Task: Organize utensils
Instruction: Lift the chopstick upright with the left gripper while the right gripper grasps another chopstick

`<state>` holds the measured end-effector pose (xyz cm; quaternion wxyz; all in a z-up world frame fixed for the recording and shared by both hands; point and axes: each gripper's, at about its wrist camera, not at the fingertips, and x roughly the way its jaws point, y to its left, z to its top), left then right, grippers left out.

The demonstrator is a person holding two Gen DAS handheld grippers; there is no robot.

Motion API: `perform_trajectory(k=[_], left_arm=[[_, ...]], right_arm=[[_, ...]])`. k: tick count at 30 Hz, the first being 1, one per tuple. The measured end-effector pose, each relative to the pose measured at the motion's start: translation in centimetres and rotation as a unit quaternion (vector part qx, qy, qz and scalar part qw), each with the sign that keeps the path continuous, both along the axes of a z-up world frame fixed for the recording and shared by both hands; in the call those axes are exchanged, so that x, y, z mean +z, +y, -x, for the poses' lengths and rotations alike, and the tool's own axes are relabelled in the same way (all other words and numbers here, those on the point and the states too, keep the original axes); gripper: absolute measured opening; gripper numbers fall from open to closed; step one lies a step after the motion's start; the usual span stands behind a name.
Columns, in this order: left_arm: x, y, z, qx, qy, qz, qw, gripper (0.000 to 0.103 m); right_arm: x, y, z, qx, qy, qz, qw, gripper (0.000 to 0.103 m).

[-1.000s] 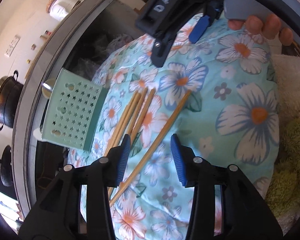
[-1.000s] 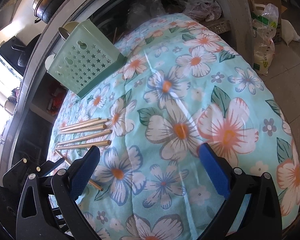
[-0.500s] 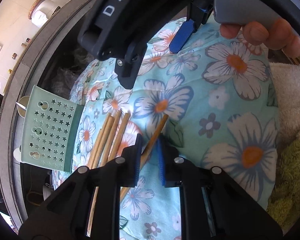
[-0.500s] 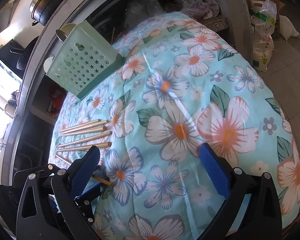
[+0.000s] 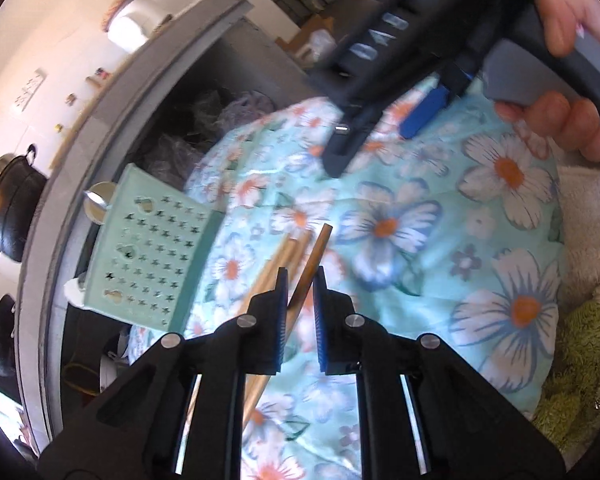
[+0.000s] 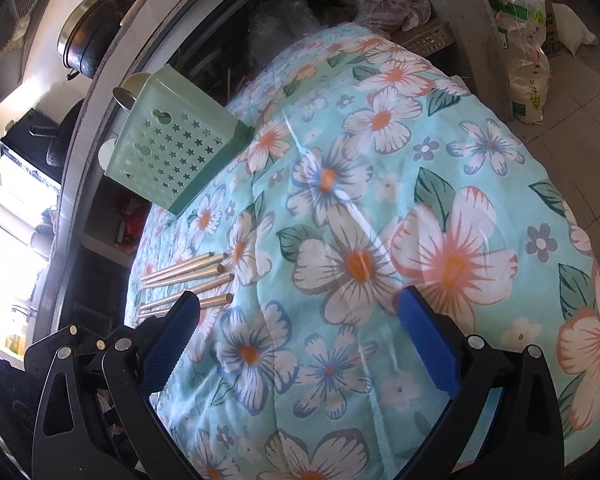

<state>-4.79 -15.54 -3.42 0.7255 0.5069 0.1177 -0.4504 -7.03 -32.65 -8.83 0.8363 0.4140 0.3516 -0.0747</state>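
My left gripper (image 5: 300, 280) clamps one chopstick (image 5: 314, 258) to carry it toward the green holder (image 5: 156, 256), while my right gripper (image 6: 300, 316) hangs open.

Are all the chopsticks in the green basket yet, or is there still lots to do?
Not yet. Nothing looks finished: whether any chopsticks are in the green basket can't be seen. The left gripper is shut on one chopstick, so that one is in hand. Several more chopsticks lie on the flowery cloth beside the basket. The right gripper is open and holds nothing.
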Motion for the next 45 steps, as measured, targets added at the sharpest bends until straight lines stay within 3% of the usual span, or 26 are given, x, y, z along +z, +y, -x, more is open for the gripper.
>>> perform_trajectory(k=[9,15,17,21,27,33,45], left_arm=[[5.7,1.8,-3.1,0.083,-0.016,0.094,0.9920,0.007],[8.3,3.2,-5.4,0.137,-0.005,0.149,0.9792,0.006],[9.1,3.8,-5.8,0.152,-0.002,0.165,0.9745,0.005],[10.1,4.7,-6.9,0.178,0.009,0.191,0.9653,0.005],[10.5,5.9,-7.8,0.196,0.016,0.212,0.9572,0.005],[10.7,6.4,-8.0,0.201,0.022,0.222,0.9538,0.005],[10.8,6.6,-8.0,0.203,0.026,0.224,0.9528,0.005]], right_arm=[[0.4,0.0,-0.2,0.000,0.012,-0.022,1.000,0.096],[1.0,2.7,-1.1,0.038,-0.037,-0.076,0.996,0.071],[0.5,3.6,-1.7,0.048,-0.039,-0.104,0.993,0.060],[-1.0,4.6,-2.9,0.044,-0.020,-0.142,0.989,0.050],[-2.2,4.3,-4.3,0.017,-0.015,-0.178,0.984,0.039],[-3.7,3.7,-5.4,-0.015,-0.010,-0.209,0.978,0.013],[-3.9,3.1,-3.7,-0.034,-0.037,-0.227,0.973,0.011]])
